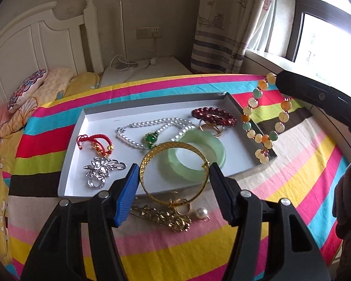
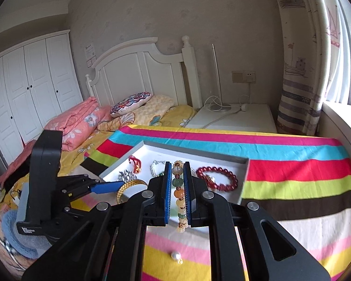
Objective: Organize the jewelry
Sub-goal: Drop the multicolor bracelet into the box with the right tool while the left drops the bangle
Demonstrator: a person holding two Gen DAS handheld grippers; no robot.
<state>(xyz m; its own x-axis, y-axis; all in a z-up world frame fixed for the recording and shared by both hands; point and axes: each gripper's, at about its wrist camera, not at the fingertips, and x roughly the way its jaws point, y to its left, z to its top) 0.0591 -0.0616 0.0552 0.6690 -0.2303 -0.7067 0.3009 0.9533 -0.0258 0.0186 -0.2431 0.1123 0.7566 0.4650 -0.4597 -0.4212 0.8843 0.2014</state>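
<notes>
Two grippers each held a piece. The left gripper clasped a gold bangle by its outer edges — a textured metal hoop standing nearly upright over the near rim of the white tray. The right gripper was clamped on a beaded bracelet (round, glossy orange, cream and green beads), its loop hanging long-axis downward over the tray's right end, above the striped cloth.
</notes>
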